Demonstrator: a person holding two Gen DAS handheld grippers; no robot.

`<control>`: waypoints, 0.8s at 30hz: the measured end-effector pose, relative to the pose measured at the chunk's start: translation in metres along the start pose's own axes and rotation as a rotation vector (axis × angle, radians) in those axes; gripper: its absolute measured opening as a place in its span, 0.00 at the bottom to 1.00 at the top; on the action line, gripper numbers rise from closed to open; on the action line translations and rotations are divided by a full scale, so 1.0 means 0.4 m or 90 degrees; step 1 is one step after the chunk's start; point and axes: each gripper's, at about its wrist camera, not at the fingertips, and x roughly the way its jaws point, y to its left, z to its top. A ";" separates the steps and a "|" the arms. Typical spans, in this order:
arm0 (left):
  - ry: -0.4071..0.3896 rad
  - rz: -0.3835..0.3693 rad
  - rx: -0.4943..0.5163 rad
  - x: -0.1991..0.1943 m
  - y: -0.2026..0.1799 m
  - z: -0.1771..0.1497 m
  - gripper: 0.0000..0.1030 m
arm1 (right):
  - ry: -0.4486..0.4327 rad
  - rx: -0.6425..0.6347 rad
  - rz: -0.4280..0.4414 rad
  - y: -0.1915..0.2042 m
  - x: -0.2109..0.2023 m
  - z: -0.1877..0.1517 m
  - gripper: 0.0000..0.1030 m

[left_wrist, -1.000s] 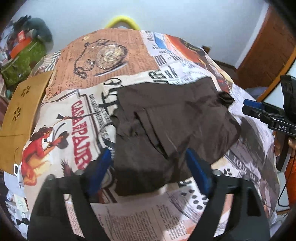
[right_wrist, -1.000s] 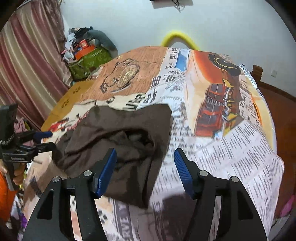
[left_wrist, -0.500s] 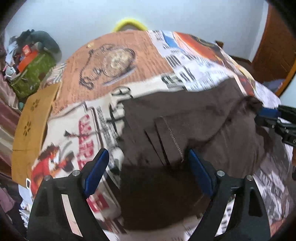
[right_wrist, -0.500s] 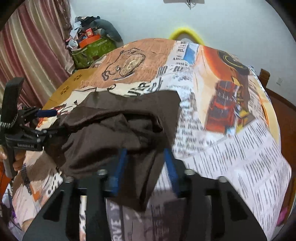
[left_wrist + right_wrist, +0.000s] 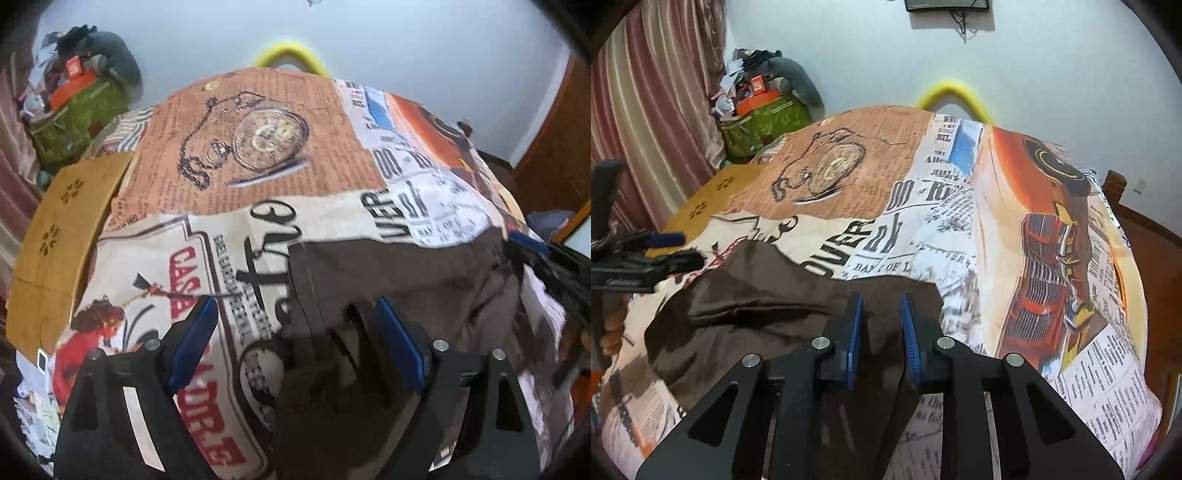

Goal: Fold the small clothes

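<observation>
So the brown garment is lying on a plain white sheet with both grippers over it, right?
Not plain white. The right wrist view shows the sheet printed with newspaper text, a pocket watch and an orange car. The brown garment does lie on it with both grippers over it.

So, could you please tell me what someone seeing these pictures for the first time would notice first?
Probably the loud printed bedsheet, with its pocket-watch picture at the far end and newspaper lettering all over. Next, the dark brown garment lying crumpled on its near part. The right gripper is closing with brown cloth between its blue pads, while the left gripper stands wide open over the garment's other edge.
</observation>
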 end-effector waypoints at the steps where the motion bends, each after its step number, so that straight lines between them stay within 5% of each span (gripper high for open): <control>1: 0.004 0.000 0.011 -0.008 -0.007 -0.011 0.85 | -0.001 0.011 0.003 -0.006 -0.003 0.000 0.19; 5: -0.004 -0.016 0.056 -0.052 -0.037 -0.068 0.85 | -0.020 0.040 0.019 -0.015 -0.042 -0.005 0.23; 8: -0.004 -0.021 0.086 -0.064 -0.063 -0.115 0.85 | -0.038 0.033 0.020 -0.009 -0.079 -0.009 0.44; 12: 0.035 0.013 0.118 -0.020 -0.100 -0.145 0.85 | -0.027 0.003 0.025 0.009 -0.116 -0.018 0.49; 18: 0.027 -0.009 0.047 0.011 -0.079 -0.075 0.85 | 0.005 0.001 0.034 0.007 -0.114 -0.066 0.50; 24: 0.003 0.022 -0.021 0.050 -0.021 0.007 0.85 | 0.025 0.008 0.033 -0.007 -0.100 -0.107 0.50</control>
